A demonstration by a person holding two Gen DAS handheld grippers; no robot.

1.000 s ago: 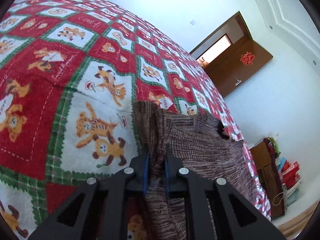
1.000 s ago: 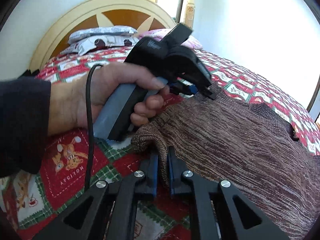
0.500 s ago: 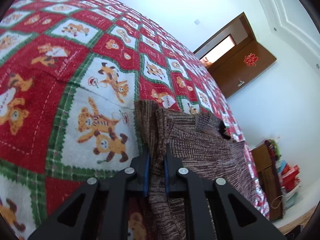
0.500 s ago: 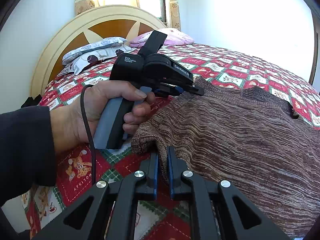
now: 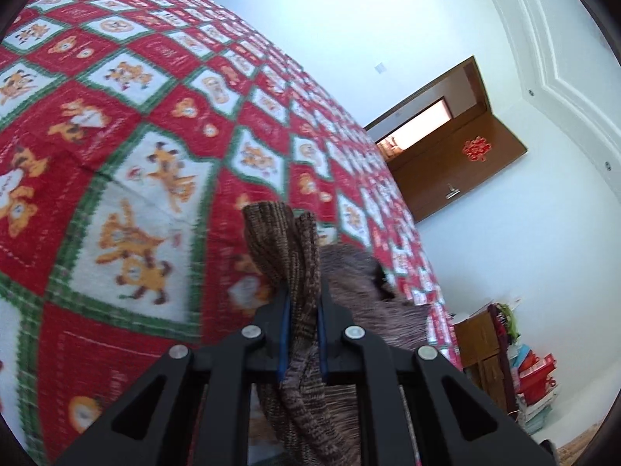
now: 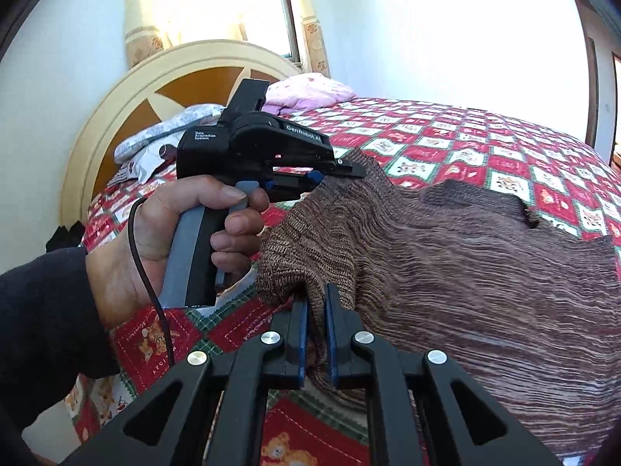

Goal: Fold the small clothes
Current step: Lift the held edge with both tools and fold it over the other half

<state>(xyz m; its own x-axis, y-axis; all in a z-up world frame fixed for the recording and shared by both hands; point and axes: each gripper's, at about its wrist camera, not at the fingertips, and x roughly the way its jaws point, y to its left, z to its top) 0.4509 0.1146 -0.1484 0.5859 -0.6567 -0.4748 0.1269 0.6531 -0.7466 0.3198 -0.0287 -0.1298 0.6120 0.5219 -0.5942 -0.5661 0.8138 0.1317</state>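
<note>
Since a moment ago I have lifted the brown knit sweater (image 5: 289, 256) higher: in my left wrist view its pinched edge now stands up well above the bedspread (image 5: 128, 178), which is blurred with motion, where before the cloth lay lower and spread wider beside the fingers. My left gripper (image 5: 302, 310) is clamped tight on that bunched edge, the knit squeezed between the blue pads. My right gripper (image 6: 316, 322) is likewise closed on another fold of the same sweater (image 6: 485, 272), near its rounded corner. From the right wrist view, the rest of the garment drapes away to the right over the red, green and white bear-patterned bedspread (image 6: 465, 147). My left hand (image 6: 174, 233) wraps the grey handle just to the left, its cable looping down past the wrist. Beyond it stand the cream and brown headboard (image 6: 128, 116) and pillows (image 6: 310, 91). Off the far side of the bed, an open wooden door (image 5: 458, 163) and a low cabinet (image 5: 477, 345) stand against the wall.
</note>
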